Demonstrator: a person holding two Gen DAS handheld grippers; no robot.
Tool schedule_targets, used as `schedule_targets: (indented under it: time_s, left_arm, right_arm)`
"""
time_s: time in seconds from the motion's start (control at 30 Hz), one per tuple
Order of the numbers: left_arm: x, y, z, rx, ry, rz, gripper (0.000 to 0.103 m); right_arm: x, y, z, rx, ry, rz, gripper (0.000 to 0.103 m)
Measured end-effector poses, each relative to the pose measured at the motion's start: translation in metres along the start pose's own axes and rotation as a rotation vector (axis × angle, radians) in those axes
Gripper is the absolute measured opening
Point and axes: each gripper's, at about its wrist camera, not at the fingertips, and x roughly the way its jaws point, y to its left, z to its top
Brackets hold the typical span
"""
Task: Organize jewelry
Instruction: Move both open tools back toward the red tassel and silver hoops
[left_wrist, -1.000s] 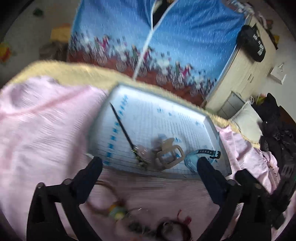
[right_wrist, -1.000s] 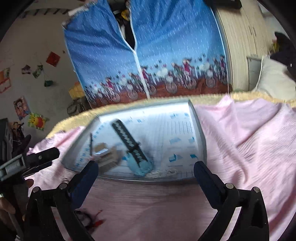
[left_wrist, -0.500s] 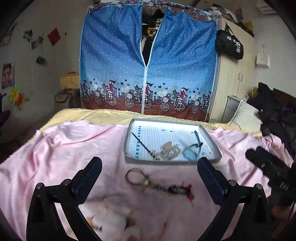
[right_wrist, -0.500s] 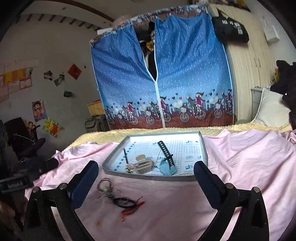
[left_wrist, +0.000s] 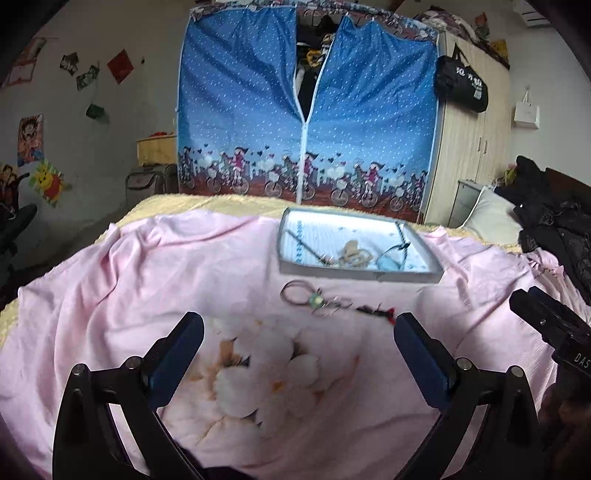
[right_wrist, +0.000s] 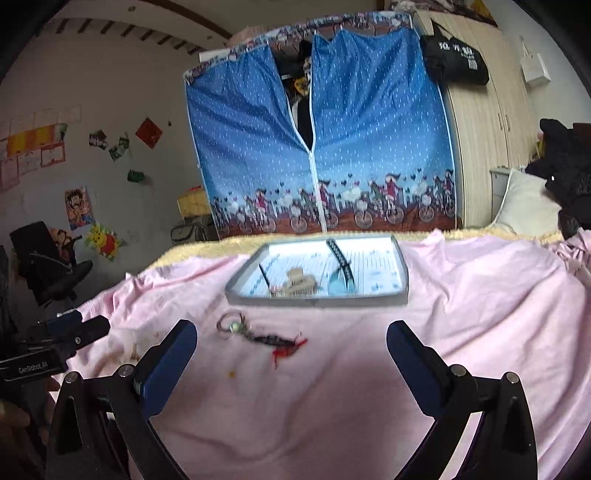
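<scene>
A shallow grey tray (left_wrist: 354, 274) (right_wrist: 317, 300) lies on the pink bedspread (left_wrist: 147, 280). It holds a blue watch with a black strap (right_wrist: 341, 275), a beige hair clip (right_wrist: 299, 282) and a dark thin stick piece (left_wrist: 306, 245). In front of the tray, on the cloth, lies a bracelet with a green bead and a red tassel (left_wrist: 325, 301) (right_wrist: 258, 334). My left gripper (left_wrist: 295, 339) is open and empty, well back from the bracelet. My right gripper (right_wrist: 291, 341) is open and empty too, just short of the bracelet.
A blue fabric wardrobe (left_wrist: 306, 122) stands beyond the bed, with a wooden wardrobe (left_wrist: 476, 147) to its right. Dark clothes (left_wrist: 554, 229) and a pillow (right_wrist: 524, 203) lie at the bed's right. An office chair (right_wrist: 48, 269) stands at the left.
Both grippers have pulled back and up from close over the tray, so the whole bed and the room now show. The bracelet on the cloth has come into full view.
</scene>
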Motion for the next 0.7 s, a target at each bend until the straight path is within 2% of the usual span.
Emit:
schedule_targets:
  time_s: [0.2,0.47,0.7]
  left_arm:
    - [0.011,0.012,-0.018,-0.012,0.08,0.008,0.101]
    - [0.058,0.032,-0.021,-0.04,0.242,-0.055,0.101]
    - [0.091,0.041,0.0,-0.05,0.29,-0.138,0.101]
  right_arm:
    - [0.023,0.006,-0.016,-0.008,0.131,-0.011,0.103]
    - [0.055,0.014,-0.035,-0.056,0.294,-0.022,0.103]
    - [0.081,0.005,-0.033,-0.049,0.34,-0.008,0.103]
